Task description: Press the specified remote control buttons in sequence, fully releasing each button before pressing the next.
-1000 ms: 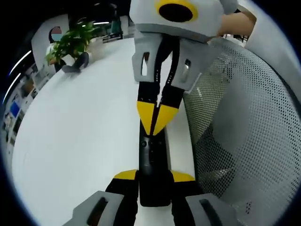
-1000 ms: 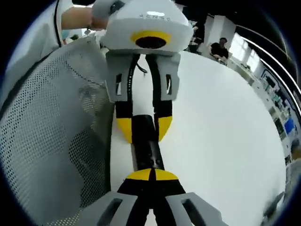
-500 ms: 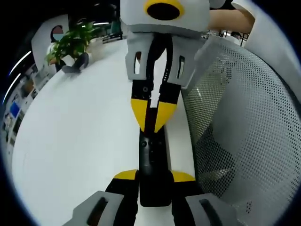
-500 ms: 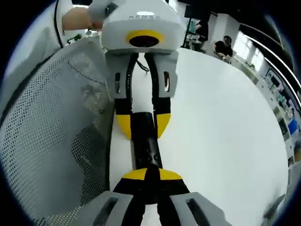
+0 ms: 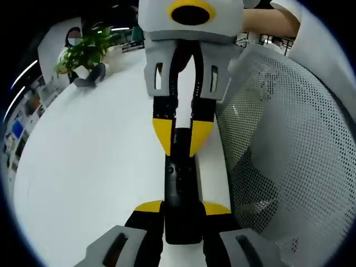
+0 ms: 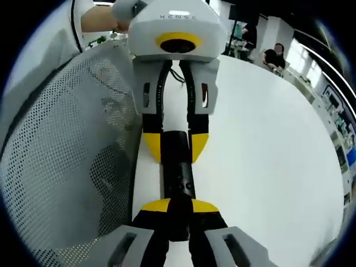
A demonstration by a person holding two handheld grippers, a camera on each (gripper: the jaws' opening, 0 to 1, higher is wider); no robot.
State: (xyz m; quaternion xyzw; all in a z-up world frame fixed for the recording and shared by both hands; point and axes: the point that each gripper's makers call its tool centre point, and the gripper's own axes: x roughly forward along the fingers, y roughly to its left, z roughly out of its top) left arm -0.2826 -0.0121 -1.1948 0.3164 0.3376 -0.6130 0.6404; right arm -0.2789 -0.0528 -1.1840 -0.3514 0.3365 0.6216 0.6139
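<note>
A slim black remote [image 5: 181, 183] lies lengthwise along the edge of a white table [image 5: 94, 156]. In the left gripper view my left gripper [image 5: 182, 208] is shut on its near end. My right gripper [image 5: 182, 134] comes down from the top, its yellow tips apart on either side of the remote's far end. In the right gripper view the same remote [image 6: 179, 172] runs between my right gripper [image 6: 181, 206], open with the remote in the gap, and my left gripper [image 6: 175, 147], which clamps the other end.
A grey mesh chair back [image 5: 289, 139] stands right beside the table edge, also seen as mesh chair [image 6: 67, 139]. A potted plant [image 5: 83, 50] is at the far end of the table. A seated person [image 6: 275, 55] is across the table [image 6: 267, 144].
My right gripper's tips were shut together over the remote; they have spread apart and now flank it. My left gripper keeps its hold and the remote has not shifted.
</note>
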